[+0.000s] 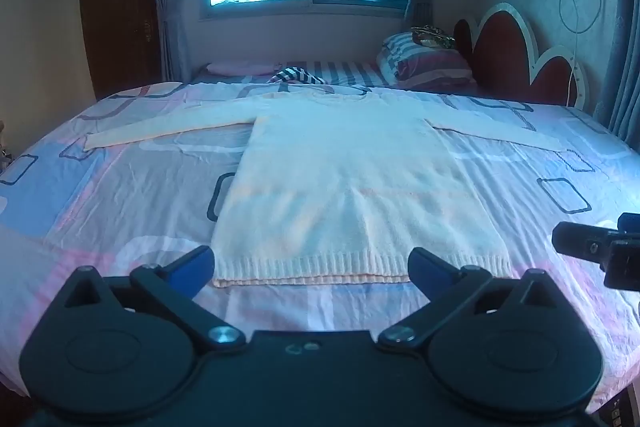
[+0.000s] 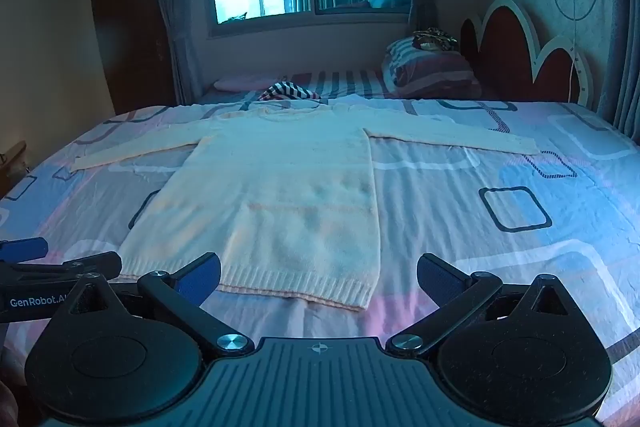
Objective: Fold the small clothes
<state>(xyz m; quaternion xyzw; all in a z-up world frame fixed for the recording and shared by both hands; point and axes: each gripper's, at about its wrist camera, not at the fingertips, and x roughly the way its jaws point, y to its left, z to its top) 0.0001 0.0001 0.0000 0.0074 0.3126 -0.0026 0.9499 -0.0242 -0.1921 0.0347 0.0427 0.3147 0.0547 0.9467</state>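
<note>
Both grippers, left gripper [image 1: 311, 265] and right gripper [image 2: 319, 273], gape wide, holding nothing (hovering by the hem), so I'd pinch the cream ribbed-knit sweater [image 1: 352, 179] sleeves first.

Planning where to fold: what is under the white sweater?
The sweater lies flat, sleeves spread, directly on the patterned bedsheet, which shows all around it. Whatever lies beneath its body is covered; no bumps suggest anything there.

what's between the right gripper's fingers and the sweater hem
Only bedsheet. In the right wrist view, the right gripper is open, empty, just short of the sweater hem; nothing else lies between.
</note>
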